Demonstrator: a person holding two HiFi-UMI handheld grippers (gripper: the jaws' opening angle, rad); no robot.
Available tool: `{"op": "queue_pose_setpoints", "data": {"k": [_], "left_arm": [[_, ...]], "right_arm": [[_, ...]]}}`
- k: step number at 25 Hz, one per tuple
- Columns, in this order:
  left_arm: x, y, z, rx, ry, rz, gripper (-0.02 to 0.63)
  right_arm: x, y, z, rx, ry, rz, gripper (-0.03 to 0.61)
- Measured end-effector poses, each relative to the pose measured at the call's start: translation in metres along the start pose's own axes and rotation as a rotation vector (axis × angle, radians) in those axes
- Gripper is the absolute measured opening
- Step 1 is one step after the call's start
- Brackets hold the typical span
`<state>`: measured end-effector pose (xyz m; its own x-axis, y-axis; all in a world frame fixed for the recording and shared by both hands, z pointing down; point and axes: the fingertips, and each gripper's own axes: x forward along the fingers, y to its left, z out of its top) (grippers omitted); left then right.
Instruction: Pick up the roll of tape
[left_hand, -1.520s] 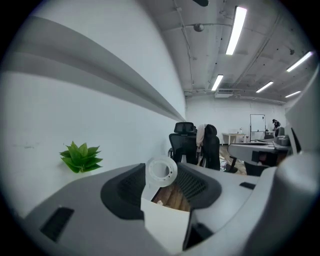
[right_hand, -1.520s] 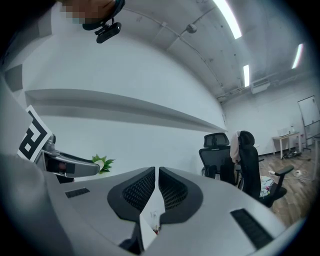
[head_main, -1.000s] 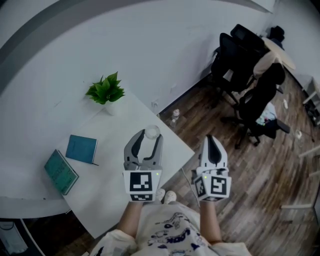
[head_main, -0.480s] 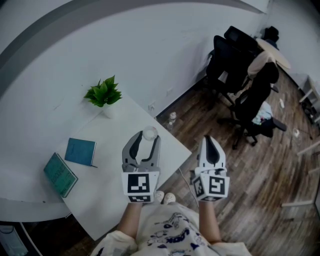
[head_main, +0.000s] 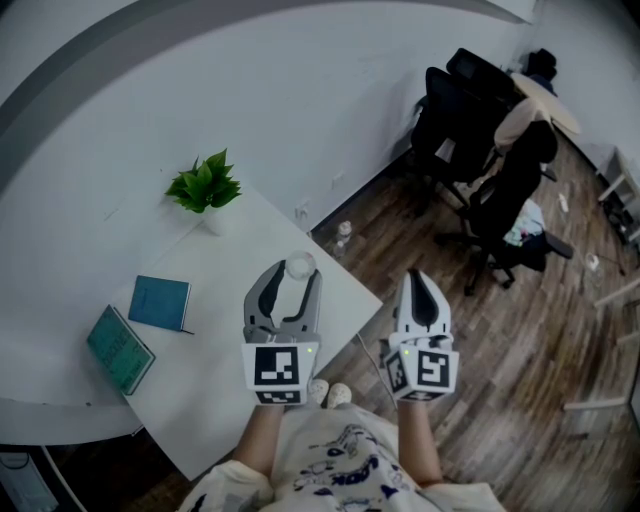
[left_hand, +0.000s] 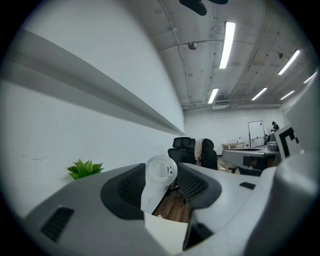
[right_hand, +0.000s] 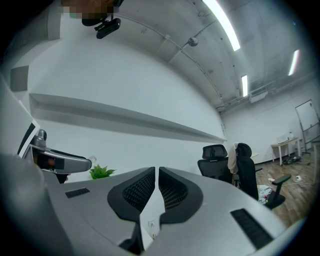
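At bottom of head view: patterned shirt (head_main: 340, 462) and two forearms, one gripper in each hand; pale shoes (head_main: 330, 393) show between the grippers. Left gripper (head_main: 293, 281) is clamped on the tape (left_hand: 160, 172); white roll sits near the jaw tips, pads touching it on both sides, hole facing the camera, a white strip hanging below it. Right gripper (head_main: 424, 284) has its jaws pressed together, nothing between them; it hangs over the wood floor (head_main: 520, 340), just right of the table (head_main: 225, 335). From the head, the tape lies over the table's far right edge; how high above the tabletop, can't tell. Further left on the table: teal book (head_main: 160, 302) lying flat, green book (head_main: 121, 347) beside it near the left edge, apart. Plant (head_main: 206, 186) at the far corner, against the white wall (head_main: 300, 90). Far right: black chairs (head_main: 470, 130), well apart from the table; a pale garment (head_main: 515, 118) draped over one.
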<state>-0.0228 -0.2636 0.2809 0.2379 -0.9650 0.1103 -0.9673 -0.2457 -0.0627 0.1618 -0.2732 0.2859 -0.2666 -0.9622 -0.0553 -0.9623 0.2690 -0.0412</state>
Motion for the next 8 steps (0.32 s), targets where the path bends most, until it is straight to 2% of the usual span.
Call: {"op": "queue_pose_setpoints", "data": {"k": [4, 8], "left_arm": [[0.0008, -0.0023, 0.0004, 0.005, 0.001, -0.003, 0.198], [-0.0006, -0.0039, -0.0005, -0.028, -0.004, -0.003, 0.198]], "right_arm": [[-0.0004, -0.0018, 0.0018, -0.006, 0.0, -0.004, 0.025], [-0.0012, -0.0013, -0.0028, -0.007, 0.006, -0.004, 0.025]]}}
